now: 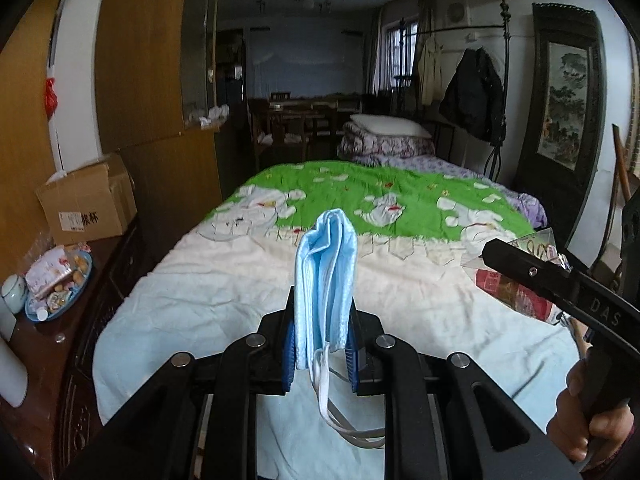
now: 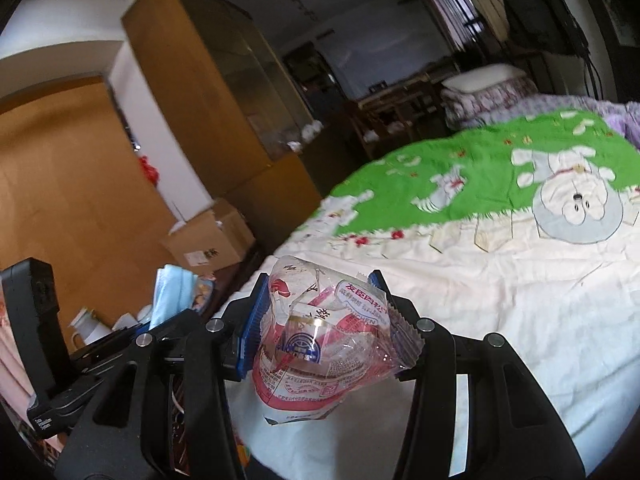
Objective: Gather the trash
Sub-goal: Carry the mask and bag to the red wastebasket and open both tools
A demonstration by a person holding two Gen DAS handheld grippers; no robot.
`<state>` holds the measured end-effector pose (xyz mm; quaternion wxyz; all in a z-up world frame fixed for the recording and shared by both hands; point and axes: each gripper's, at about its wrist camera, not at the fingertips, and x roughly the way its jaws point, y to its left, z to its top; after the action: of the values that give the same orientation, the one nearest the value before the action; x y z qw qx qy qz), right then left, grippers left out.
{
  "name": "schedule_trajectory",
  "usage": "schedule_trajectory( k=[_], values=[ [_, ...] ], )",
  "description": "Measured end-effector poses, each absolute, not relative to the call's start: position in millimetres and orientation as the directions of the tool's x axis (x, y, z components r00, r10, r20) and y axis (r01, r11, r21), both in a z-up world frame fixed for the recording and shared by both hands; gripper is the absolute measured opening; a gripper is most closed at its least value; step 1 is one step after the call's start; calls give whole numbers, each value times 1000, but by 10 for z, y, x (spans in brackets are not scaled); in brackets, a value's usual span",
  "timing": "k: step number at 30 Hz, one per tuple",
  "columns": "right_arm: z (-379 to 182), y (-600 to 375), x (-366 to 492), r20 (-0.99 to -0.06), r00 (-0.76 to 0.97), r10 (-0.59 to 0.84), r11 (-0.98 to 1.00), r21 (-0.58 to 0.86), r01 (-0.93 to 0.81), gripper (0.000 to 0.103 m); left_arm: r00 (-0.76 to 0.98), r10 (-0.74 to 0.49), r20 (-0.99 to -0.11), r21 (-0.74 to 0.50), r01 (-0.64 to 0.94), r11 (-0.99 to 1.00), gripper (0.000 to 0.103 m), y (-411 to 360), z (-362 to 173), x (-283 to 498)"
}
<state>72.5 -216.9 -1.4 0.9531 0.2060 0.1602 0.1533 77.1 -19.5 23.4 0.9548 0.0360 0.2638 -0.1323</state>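
Observation:
My left gripper [image 1: 322, 320] is shut on a folded light-blue face mask [image 1: 325, 276]; the mask stands up between the blue pads and its white ear loops [image 1: 340, 412] hang down. My right gripper [image 2: 320, 312] is shut on a crumpled clear, red and white snack wrapper [image 2: 320, 344], held above the bed. The right gripper's body [image 1: 560, 288] with the wrapper [image 1: 508, 284] shows at the right of the left wrist view. The mask [image 2: 174, 292] and left gripper also show at the left of the right wrist view.
A bed [image 1: 240, 304] with a white and green cartoon quilt lies below both grippers. On the left, a dark wooden cabinet [image 1: 92, 320] holds a cardboard box [image 1: 88, 200] and a blue snack plate [image 1: 60, 284]. Folded bedding [image 1: 384, 136] sits at the bed's far end.

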Motion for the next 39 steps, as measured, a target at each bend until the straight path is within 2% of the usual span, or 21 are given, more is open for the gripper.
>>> schedule_trajectory(
  k=[10,18,25,31,39],
  values=[
    [283,-1898,-53,-140,907,398,865,385,-321,49,889,-233,-393,14,260,966,22,-12,586,-10],
    [567,-1618,-847,-23,904,428,869,286,-404,50,940,-224,-259,26,239,971,22,171,906,-811],
    [670,-1329,-1082,2,866,500,840,244,-485,50,963,-175,-206,53,189,981,22,397,1017,-1229],
    [596,-995,-924,-65,832,551,821,220,-527,50,962,-116,-248,33,128,991,22,773,857,-1205],
    [296,-457,-485,-206,769,605,796,200,-572,50,907,-32,-419,-3,34,999,22,1391,348,-746]
  ],
)
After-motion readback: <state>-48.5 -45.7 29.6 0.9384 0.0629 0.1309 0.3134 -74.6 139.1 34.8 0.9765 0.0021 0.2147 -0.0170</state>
